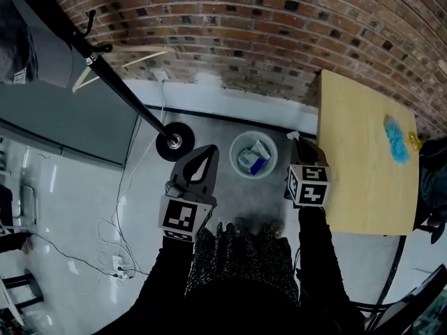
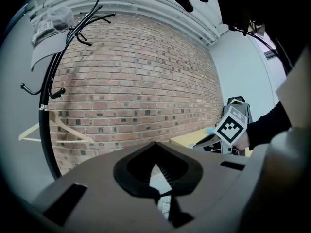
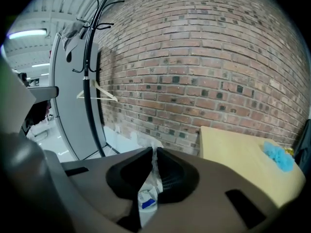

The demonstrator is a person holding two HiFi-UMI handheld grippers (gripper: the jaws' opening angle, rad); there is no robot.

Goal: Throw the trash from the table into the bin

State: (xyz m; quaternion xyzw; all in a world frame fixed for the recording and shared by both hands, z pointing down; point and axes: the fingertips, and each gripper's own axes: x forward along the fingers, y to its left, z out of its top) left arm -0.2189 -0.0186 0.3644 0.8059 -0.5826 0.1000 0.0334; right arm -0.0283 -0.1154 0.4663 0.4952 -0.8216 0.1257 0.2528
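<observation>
Head view: the left tongs [image 1: 209, 150] are at lower centre-left of the frame, over the grey floor [image 1: 230, 201]. The right tongs [image 1: 296, 139] are at centre-right, at the left edge of the wooden surface [image 1: 356, 166].

Right gripper view: the right tongs [image 3: 153, 152] are pinching a thin white wrapper [image 3: 154, 166]. It stands upright in the gap, and its top pokes just above the tips. A blue patch shows lower in the gap; cannot tell whether it is part of the wrapper. In the head view the wrapper [image 1: 293, 136] is a small white scrap at the tong tips, just right of the bin.

Left gripper view: the left tongs [image 2: 155, 143] are pressed together at the tips, with nothing between them.

The bin [image 1: 236, 145] is round and stands on the floor at frame centre, between the two tongs and above them in the picture. White and blue rubbish [image 1: 255, 160] lies inside it.

A blue fluffy piece [image 1: 396, 139] lies on the surface near its right edge, well apart from both tongs. A small yellow bit [image 1: 414, 142] is just beside it. The right gripper view shows the blue piece [image 3: 279, 157] at the far right.

The coat rack [image 1: 174, 143] base is left of the bin, and the brick wall [image 1: 279, 33] runs across the top.
</observation>
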